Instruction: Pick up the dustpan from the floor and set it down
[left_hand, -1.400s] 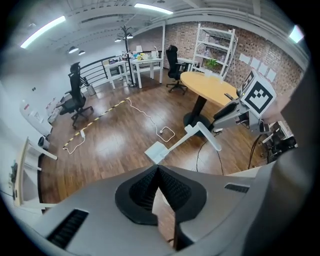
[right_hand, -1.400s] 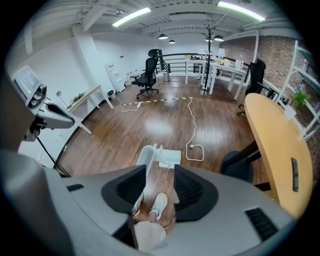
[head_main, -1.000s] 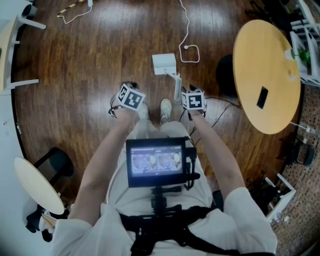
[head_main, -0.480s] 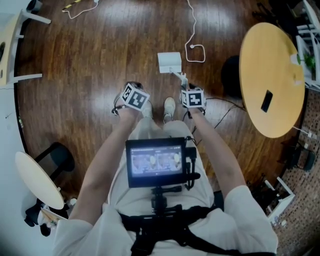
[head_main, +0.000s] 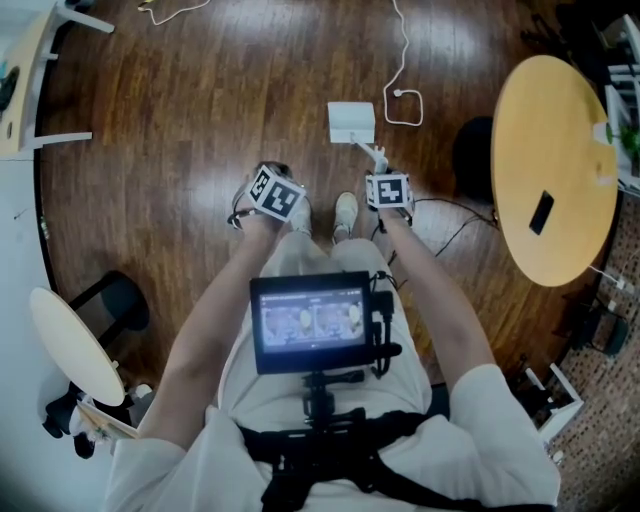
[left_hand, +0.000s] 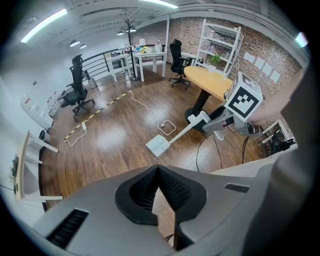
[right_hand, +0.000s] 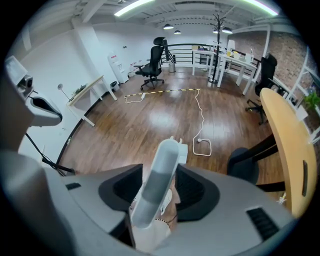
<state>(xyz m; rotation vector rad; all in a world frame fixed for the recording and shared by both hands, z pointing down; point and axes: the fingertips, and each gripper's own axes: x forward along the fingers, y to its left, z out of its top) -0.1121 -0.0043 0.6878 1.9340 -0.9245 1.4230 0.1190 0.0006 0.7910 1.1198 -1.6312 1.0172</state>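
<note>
A dark glossy wooden plank floor (head_main: 200, 120) reflects white ceiling strip lights (right_hand: 132, 6). A round light-wood table (head_main: 555, 170) stands on the person's right. Black office chairs (right_hand: 152, 61), white metal shelving (left_hand: 220, 41) and a red brick wall (left_hand: 260, 40) lie beyond.

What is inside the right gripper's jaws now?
The dustpan's pale handle stands between the right gripper's jaws, which have just been opening; a gap shows beside it. The handle covers most of the pan and the floor beneath.

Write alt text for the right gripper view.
The long handle of a white plastic dustpan stands between the right tool's jaws, which have just been opening and look loose around it. Its pan lies on dark wooden floor beside a coiled white cable.
</note>
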